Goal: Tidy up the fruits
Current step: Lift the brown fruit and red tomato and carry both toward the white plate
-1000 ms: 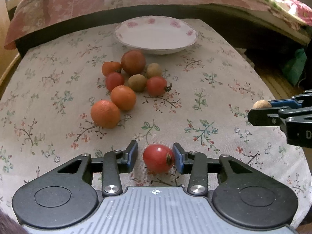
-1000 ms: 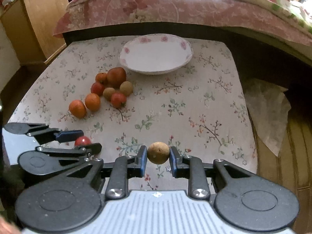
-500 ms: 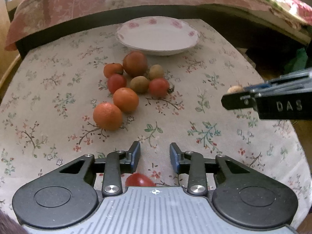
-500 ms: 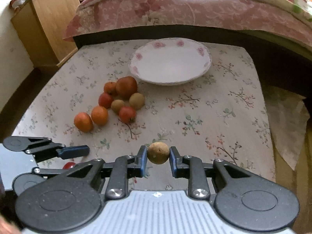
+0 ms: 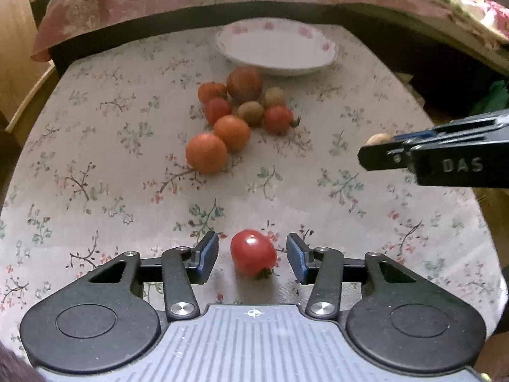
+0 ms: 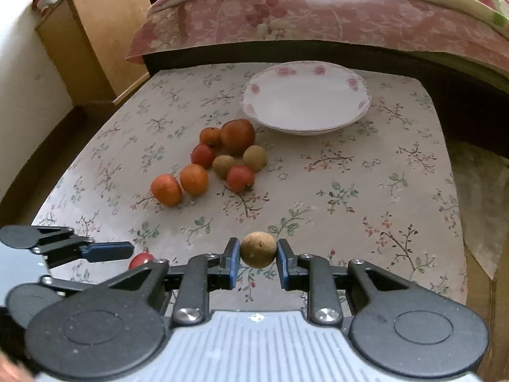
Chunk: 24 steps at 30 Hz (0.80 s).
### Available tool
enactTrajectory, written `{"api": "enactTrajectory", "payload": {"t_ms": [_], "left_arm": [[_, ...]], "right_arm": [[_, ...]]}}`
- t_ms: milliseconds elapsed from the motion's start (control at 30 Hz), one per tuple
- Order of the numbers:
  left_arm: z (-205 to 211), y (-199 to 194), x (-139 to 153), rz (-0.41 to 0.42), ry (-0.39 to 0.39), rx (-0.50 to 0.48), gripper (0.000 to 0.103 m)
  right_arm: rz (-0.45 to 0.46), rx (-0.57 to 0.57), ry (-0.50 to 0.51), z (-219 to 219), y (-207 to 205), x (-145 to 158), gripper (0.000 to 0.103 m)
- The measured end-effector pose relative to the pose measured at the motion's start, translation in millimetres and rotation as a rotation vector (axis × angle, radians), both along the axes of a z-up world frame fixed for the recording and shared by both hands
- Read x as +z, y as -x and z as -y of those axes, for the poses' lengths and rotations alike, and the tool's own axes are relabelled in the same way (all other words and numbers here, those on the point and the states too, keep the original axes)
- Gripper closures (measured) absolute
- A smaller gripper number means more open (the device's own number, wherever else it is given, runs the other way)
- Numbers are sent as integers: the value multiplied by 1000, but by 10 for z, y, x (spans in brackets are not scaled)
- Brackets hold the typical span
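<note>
A small red tomato (image 5: 253, 252) lies on the floral tablecloth (image 5: 350, 222) between the fingers of my left gripper (image 5: 252, 256), which is open and not touching it. My right gripper (image 6: 257, 254) is shut on a round tan fruit (image 6: 257, 253) and hovers above the cloth; in the left wrist view the right gripper (image 5: 377, 146) comes in from the right. The left gripper (image 6: 143, 256) shows low at the left of the right wrist view. A white plate with pink flowers (image 5: 276, 47) (image 6: 305, 95) stands empty at the far side. Several oranges, tomatoes and tan fruits (image 5: 238, 111) (image 6: 219, 159) cluster in front of it.
A bed with a floral quilt (image 6: 318, 16) runs behind the table. A wooden cabinet (image 6: 95, 38) stands at the far left. The table's right edge drops to a floor with a pale sheet (image 6: 477, 184) on it.
The left gripper has opened and let go of the tomato, which now lies on the cloth between its fingers. The right gripper has moved forward over the table with the tan fruit.
</note>
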<state>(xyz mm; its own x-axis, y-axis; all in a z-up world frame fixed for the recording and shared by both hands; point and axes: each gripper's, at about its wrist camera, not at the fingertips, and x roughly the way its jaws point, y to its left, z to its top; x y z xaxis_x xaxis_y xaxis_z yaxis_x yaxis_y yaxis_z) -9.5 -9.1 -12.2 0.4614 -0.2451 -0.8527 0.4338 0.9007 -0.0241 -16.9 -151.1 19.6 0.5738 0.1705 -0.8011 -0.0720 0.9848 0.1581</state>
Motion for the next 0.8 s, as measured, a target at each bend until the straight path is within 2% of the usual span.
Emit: {"api": "enactTrajectory", "payload": {"t_ms": [67, 233, 433, 533, 800], "left_arm": [[0, 8, -34, -4, -18, 2, 50], [-17, 10, -50, 0, -25, 9, 64], [15, -8, 10, 2, -22, 1, 64], [27, -86, 107, 7, 15, 5, 64], [198, -560, 391, 80, 66, -14, 64]], "right_arm": [[2, -1, -1, 8, 13, 5, 77], [-1, -14, 2, 37, 2, -5, 77], [1, -2, 17, 13, -22, -7, 77], [6, -5, 11, 35, -81, 14, 77], [38, -25, -7, 139, -412, 103, 77]]}}
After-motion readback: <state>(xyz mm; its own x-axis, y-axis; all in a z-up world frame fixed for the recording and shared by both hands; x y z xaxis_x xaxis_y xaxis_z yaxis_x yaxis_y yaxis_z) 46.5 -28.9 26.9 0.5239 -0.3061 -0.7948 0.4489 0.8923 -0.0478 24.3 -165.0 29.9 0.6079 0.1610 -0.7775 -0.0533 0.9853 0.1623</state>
